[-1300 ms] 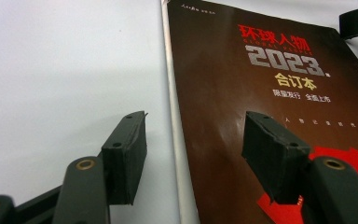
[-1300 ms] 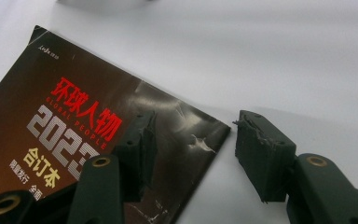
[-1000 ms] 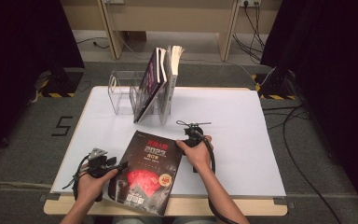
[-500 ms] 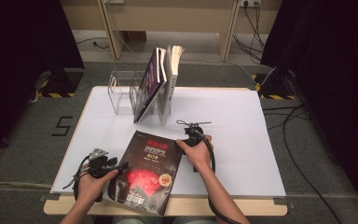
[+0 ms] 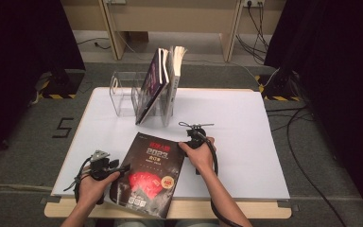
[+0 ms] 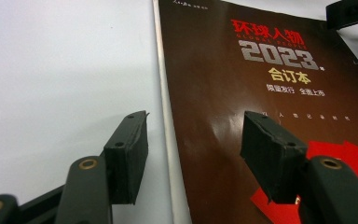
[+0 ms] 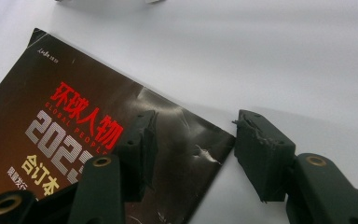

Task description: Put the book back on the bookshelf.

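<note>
At lower left of the high view, left gripper [image 5: 123,168] sits at the left edge of the magazine [image 5: 149,172], jaws apart and straddling the spine. Its own view shows one pad [image 6: 133,154] on the bare table [image 6: 60,70], the other pad [image 6: 270,158] over the dark cover, neither pressing.

Right gripper [image 5: 189,142] at center of the high view, by the magazine's upper right corner; jaws apart and have just been closing slightly. In its own view, the left pad [image 7: 142,149] lies over the cover and the right pad [image 7: 261,154] over the white table, with the magazine's corner between them, not clamped.

Magazine lies flat on the table at lower center, tilted, bottom edge hanging past the near table edge. Dark cover, red title, "2023" in grey.

Clear rack [image 5: 125,97] stands at upper center of the table, holding upright books [image 5: 163,82] that lean left.
</note>
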Motion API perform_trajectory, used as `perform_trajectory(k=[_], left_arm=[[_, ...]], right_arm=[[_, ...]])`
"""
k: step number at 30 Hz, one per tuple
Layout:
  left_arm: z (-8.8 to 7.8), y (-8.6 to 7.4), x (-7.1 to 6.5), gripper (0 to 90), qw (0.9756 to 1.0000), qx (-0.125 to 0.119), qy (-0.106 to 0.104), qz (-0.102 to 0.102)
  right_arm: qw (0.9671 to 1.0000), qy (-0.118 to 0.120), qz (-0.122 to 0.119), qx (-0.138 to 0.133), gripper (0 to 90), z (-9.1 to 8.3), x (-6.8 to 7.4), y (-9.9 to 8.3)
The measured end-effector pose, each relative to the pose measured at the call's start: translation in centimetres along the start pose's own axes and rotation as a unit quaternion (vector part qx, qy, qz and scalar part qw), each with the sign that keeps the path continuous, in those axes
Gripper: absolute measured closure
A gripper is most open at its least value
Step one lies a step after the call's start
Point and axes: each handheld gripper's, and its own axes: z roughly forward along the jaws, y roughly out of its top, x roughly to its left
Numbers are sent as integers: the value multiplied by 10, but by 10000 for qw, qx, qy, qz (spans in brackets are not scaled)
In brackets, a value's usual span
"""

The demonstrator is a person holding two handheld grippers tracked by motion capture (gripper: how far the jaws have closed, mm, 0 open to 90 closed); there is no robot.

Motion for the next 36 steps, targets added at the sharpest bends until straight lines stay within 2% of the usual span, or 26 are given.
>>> perform_trajectory(k=[3, 10, 12, 15, 16, 23, 24, 26, 28, 32, 33, 36], left_arm=[[1, 0, -2, 406, 10000, 0, 22, 47], [2, 0, -4, 419, 9999, 28, 14, 116], [2, 0, -4, 420, 10000, 4, 14, 98], [2, -1, -4, 421, 10000, -14, 13, 75], [2, -1, -4, 421, 10000, -17, 11, 75], [2, 0, -4, 420, 10000, -11, 12, 72], [2, 0, -4, 421, 10000, -6, 18, 77], [2, 0, -4, 420, 10000, -9, 19, 79], [2, 0, -4, 421, 10000, -10, 17, 82], [2, 0, -5, 424, 9999, 22, 41, 129], [2, 0, -4, 425, 9999, 24, 41, 129], [2, 0, -5, 429, 9999, 12, 43, 116]], right_arm=[[9999, -53, -101, -31, 547, 0, -2, 0], [10000, 3, -78, -50, 582, 0, -5, -1], [10000, 11, -93, 19, 574, 0, -5, 1], [9996, 146, 83, 208, 550, 0, -8, 8], [9996, 147, 57, 231, 545, 0, -8, 9], [9999, 5, -134, 45, 508, 0, -5, 4], [10000, 34, -2, 78, 505, 0, -4, 4], [9999, 55, -66, 95, 505, 0, -5, 5], [9998, 61, -172, 81, 525, 1, -5, 5], [9998, 103, -143, -20, 571, 0, -7, 1], [9997, 86, -220, -57, 573, 1, -7, 0], [9998, 118, -182, -7, 587, 1, -9, 2]])
